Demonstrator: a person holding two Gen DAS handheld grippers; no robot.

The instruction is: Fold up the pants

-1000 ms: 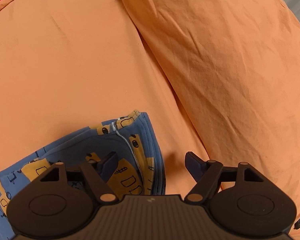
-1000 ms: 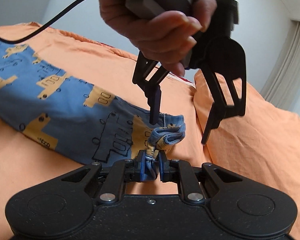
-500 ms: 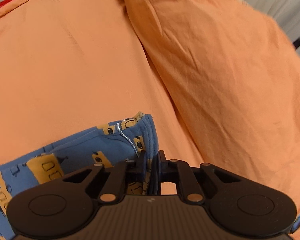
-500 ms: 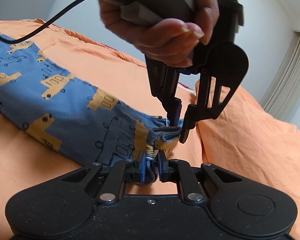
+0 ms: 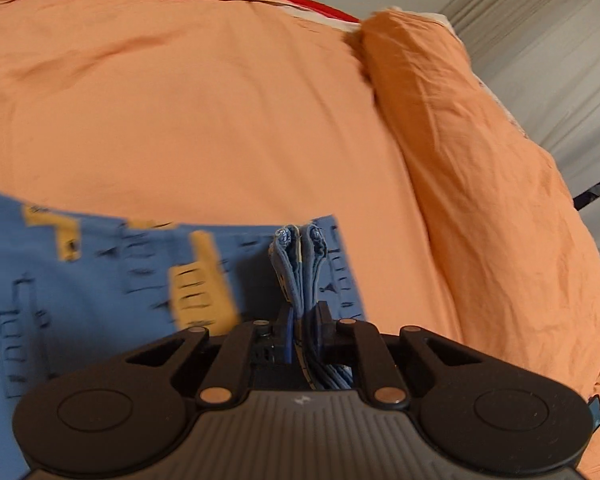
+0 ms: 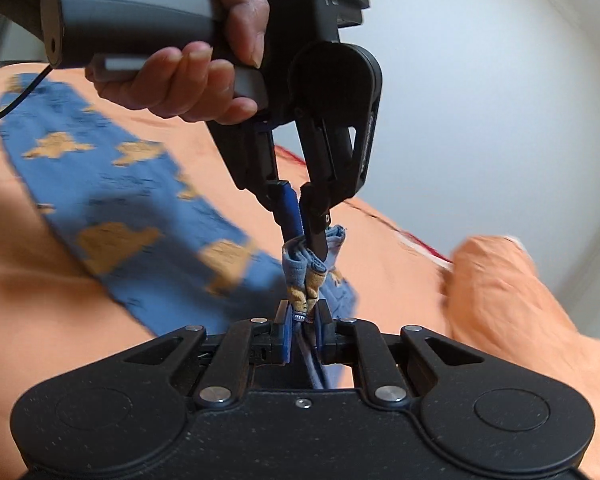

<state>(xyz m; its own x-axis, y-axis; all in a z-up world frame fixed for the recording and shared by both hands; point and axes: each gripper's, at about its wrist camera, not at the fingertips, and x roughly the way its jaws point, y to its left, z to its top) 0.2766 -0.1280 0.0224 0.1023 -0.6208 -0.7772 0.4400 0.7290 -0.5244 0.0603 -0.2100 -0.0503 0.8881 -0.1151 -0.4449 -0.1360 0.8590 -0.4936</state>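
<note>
Lifted off the orange bed (image 5: 188, 120) since a second ago, the waistband end of the blue pants (image 6: 308, 268) hangs bunched between both tools. Left tool (image 6: 306, 226), jaws just closed, clenches one corner; right tool (image 6: 303, 326) clenches the other. Legs trail over the sheet beside the pillow (image 5: 480, 184).
</note>
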